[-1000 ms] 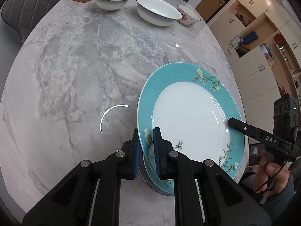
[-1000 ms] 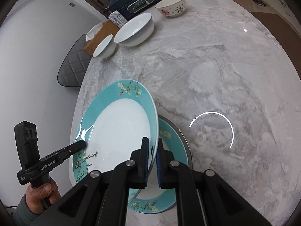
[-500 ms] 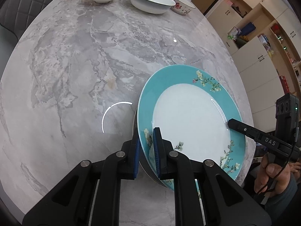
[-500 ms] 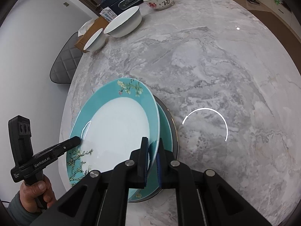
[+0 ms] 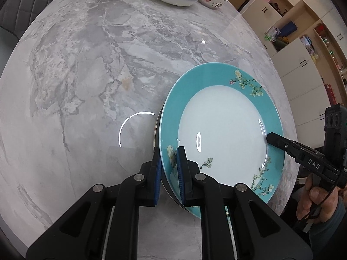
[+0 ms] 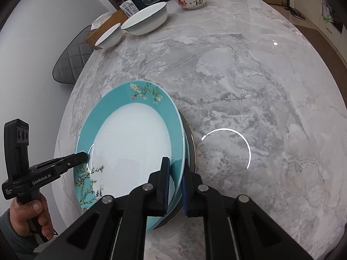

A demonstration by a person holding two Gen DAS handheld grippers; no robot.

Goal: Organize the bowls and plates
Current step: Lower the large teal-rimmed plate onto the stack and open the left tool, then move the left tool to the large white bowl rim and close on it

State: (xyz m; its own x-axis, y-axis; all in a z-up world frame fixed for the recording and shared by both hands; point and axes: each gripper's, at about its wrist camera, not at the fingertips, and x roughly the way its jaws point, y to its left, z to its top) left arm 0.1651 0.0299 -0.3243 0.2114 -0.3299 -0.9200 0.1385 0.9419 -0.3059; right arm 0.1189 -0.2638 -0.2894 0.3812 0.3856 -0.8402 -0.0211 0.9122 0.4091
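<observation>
My left gripper is clamped on the near-left rim of the teal plate, and my right gripper is clamped on the opposite rim. The plate sits over the lower plate, whose edge shows just beneath it, near the edge of the marble table. At the far side stand a small white bowl, a large white bowl and a patterned bowl, well apart from the plates.
</observation>
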